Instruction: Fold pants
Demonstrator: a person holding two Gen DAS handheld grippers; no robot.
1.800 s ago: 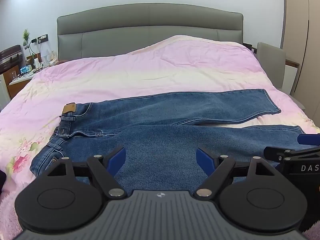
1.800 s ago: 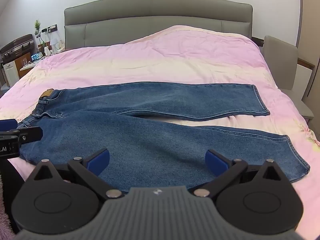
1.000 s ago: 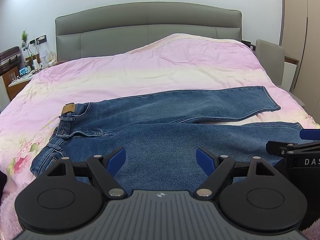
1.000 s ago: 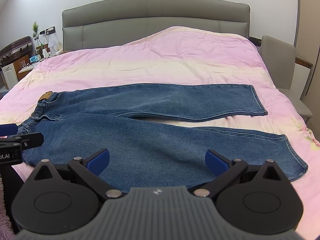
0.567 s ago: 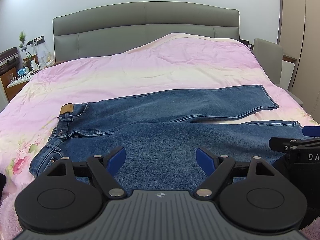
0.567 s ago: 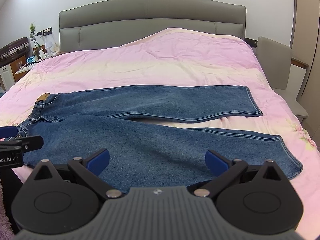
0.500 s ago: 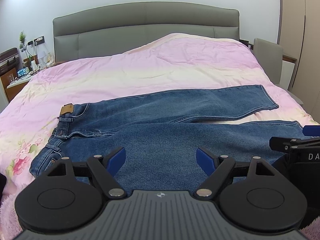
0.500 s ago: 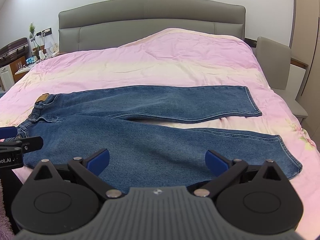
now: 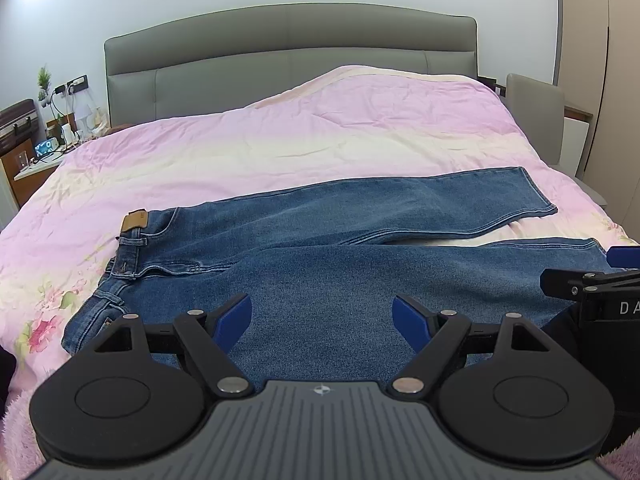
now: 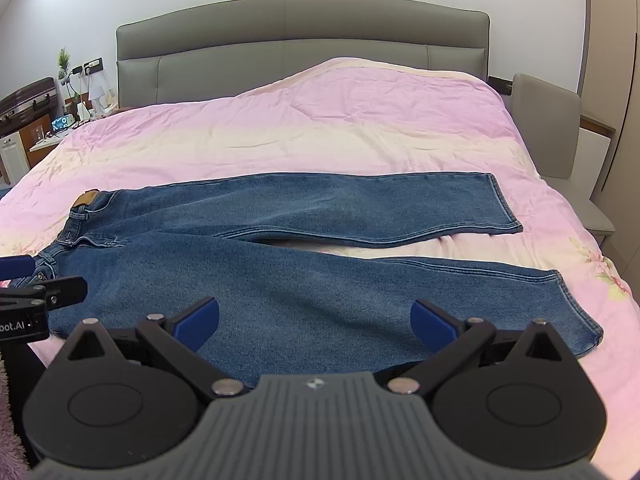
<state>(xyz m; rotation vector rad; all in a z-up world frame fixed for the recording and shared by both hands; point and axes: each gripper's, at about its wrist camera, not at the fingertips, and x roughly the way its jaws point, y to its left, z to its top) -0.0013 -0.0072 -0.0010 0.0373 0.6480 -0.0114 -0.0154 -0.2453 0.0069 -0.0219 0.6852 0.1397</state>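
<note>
Blue jeans (image 9: 320, 248) lie flat on the pink bedspread, waistband at the left, both legs spread to the right in a narrow V. They also show in the right wrist view (image 10: 304, 248). My left gripper (image 9: 322, 316) is open and empty, held above the near leg close to the seat. My right gripper (image 10: 314, 322) is open and empty, above the near leg's lower half. The hem of the near leg (image 10: 576, 312) lies to its right. Each gripper shows at the edge of the other's view.
The pink floral bedspread (image 9: 320, 140) covers the whole bed. A grey headboard (image 9: 288, 52) stands at the back. A nightstand (image 9: 36, 160) with small items is at the far left, a grey chair (image 10: 548, 128) beside the bed on the right.
Both grippers have drifted slightly back and up from the jeans, so the jeans sit a little farther off. Jaws stay open. The jeans have not moved.
</note>
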